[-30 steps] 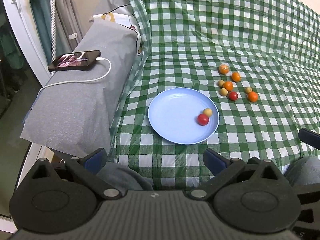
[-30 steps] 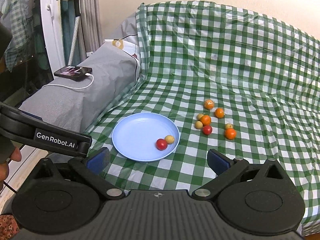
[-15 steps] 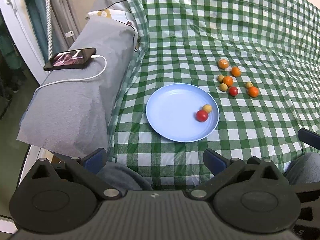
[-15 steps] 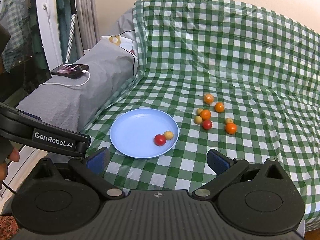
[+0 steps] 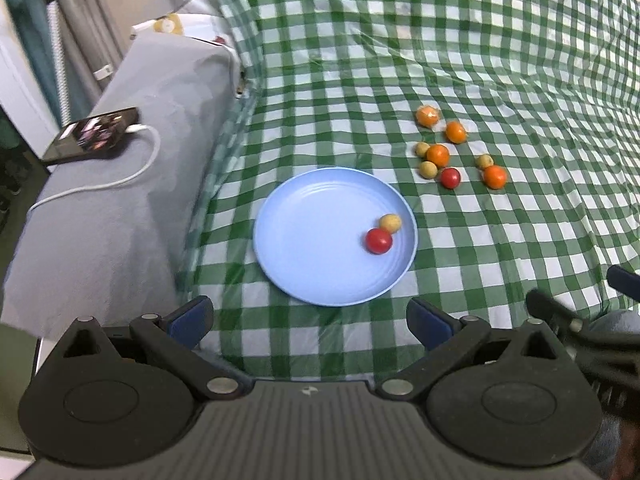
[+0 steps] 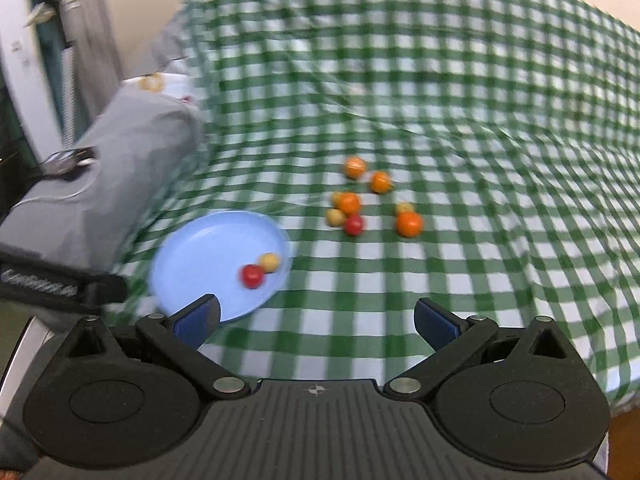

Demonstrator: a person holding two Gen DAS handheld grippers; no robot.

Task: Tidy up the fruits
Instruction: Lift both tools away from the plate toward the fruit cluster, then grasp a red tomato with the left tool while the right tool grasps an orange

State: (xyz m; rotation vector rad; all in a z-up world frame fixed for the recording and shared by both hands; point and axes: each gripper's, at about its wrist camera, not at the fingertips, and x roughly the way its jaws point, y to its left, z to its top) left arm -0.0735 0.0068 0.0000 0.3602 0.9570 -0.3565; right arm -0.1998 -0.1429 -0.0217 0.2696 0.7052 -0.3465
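Note:
A light blue plate lies on the green checked cloth and holds a red fruit and a yellow fruit. It also shows in the right wrist view. Beyond it to the right lies a loose cluster of several small fruits: orange ones, yellow ones and a red one. The same red one shows in the blurred right wrist view. My left gripper is open and empty just before the plate. My right gripper is open and empty, short of the cluster.
A grey covered ledge runs along the left, with a phone on a white charging cable. The checked cloth rises up at the back. The other gripper's body shows at the left edge of the right wrist view.
Both grippers moved forward toward the fruits. The right gripper swung right, so the cluster is now ahead of it; its view is motion-blurred. Both stayed open.

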